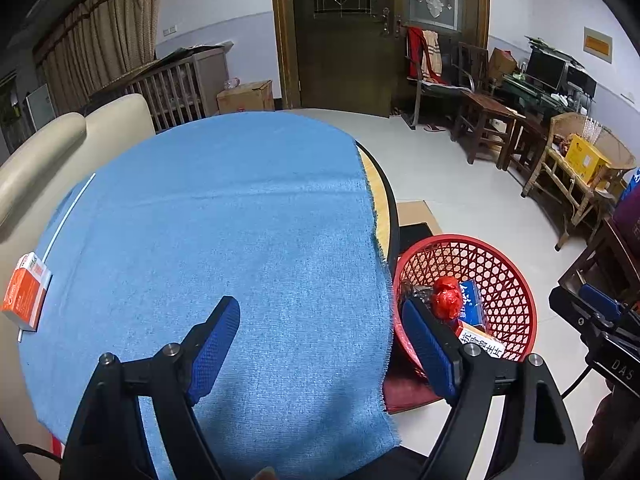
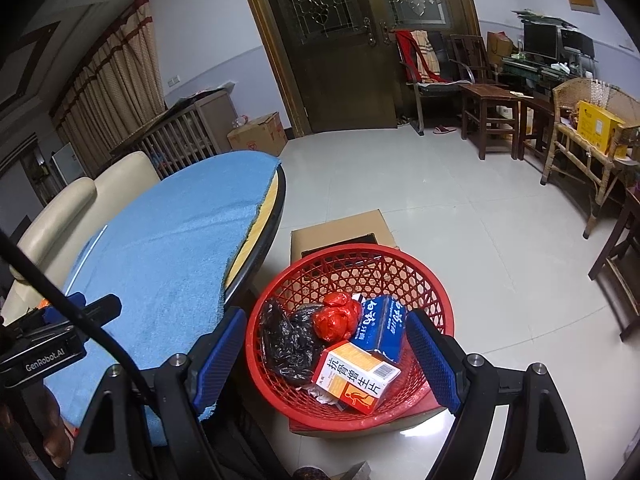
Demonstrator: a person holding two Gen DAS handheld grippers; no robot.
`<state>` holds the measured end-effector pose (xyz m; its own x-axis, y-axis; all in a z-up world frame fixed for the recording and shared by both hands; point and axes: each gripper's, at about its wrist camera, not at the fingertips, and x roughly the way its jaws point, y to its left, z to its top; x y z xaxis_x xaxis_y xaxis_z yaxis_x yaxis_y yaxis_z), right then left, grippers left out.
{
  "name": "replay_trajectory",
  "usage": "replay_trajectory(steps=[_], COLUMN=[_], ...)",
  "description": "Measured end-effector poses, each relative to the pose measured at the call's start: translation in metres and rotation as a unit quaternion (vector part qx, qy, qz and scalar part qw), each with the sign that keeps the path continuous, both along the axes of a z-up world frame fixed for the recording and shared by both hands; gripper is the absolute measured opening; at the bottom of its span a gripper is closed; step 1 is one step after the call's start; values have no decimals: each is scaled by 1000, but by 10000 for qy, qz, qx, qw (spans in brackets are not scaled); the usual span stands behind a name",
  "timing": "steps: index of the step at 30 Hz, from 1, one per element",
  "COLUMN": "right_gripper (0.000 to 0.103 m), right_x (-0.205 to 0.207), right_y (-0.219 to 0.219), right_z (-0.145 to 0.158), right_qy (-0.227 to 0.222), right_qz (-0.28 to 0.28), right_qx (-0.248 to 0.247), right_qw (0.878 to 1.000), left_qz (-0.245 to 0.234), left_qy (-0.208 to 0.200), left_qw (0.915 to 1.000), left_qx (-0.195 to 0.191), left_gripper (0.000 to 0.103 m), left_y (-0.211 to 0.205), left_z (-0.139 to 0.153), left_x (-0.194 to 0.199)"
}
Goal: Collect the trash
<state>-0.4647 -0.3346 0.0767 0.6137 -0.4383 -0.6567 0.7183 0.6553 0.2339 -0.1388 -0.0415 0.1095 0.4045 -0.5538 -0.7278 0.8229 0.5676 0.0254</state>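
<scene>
We hold both claws apart, empty; red basket (image 2: 348,364) under right claw (image 2: 326,360) holds four items; orange box (image 1: 25,292) left of left claw (image 1: 320,340) remains on bench (image 1: 224,208)

Left gripper (image 1: 320,338), right gripper (image 2: 326,354): jaws apart

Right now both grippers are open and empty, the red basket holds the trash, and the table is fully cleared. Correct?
Not fully cleared. The left wrist view shows an orange and white box lying at the far left of the blue cloth. The rest holds: left gripper and right gripper open and empty, trash in the red basket.
</scene>
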Motion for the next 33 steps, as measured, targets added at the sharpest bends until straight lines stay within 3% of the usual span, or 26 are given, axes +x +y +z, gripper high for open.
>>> replay_trajectory(steps=[12, 33], right_gripper=[84, 84], right_x=[-2, -3], right_y=[-1, -2], right_z=[0, -8], right_qy=[6, 21], right_qz=[-29, -16], right_qx=[-39, 49], right_qw=[10000, 10000], left_qz=[1, -108], left_qy=[-293, -220], left_qw=[9995, 9996], left_qx=[118, 110], left_gripper=[85, 85], left_y=[-2, -3], left_z=[1, -2], left_x=[-9, -18])
